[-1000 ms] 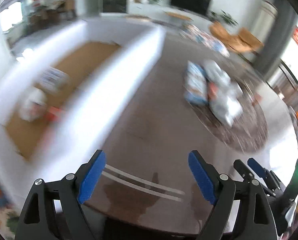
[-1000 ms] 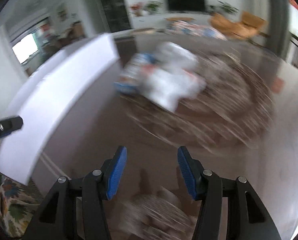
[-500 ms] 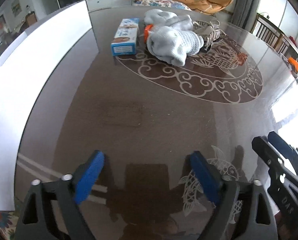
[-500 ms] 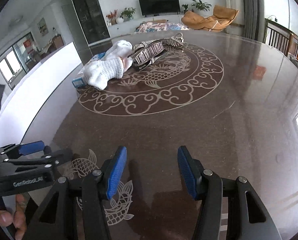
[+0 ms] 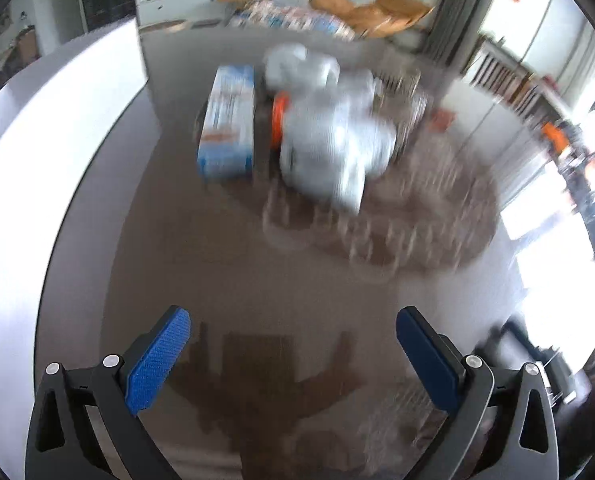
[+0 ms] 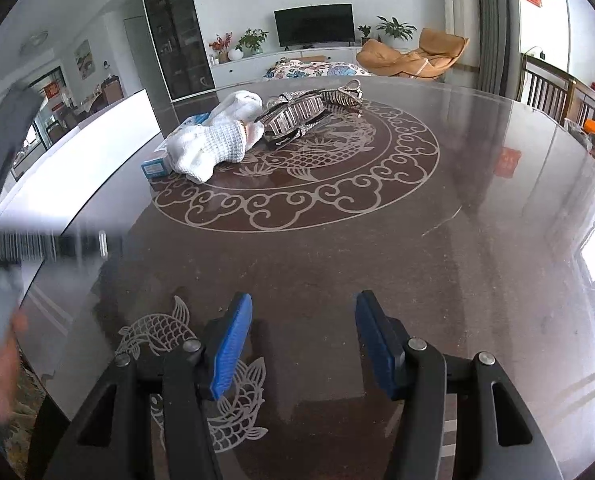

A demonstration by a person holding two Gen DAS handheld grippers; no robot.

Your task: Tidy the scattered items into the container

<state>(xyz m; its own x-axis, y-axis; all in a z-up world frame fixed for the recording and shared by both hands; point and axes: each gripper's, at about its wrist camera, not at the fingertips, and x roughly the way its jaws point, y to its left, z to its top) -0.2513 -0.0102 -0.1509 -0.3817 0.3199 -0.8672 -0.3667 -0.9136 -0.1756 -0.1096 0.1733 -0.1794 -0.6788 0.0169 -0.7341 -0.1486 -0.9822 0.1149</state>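
Left view blurred; pile point(image 5: 329, 136) upper centre, far beyond left gripper point(image 5: 293, 354), jaws wide apart. Right gripper point(image 6: 303, 340) apart, empty; socks point(image 6: 213, 142) upper left.

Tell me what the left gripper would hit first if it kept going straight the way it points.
Likely the white knitted bundle, with the blue box just left of that line. The left gripper is open and empty, bare table in between. The blur makes depth uncertain.
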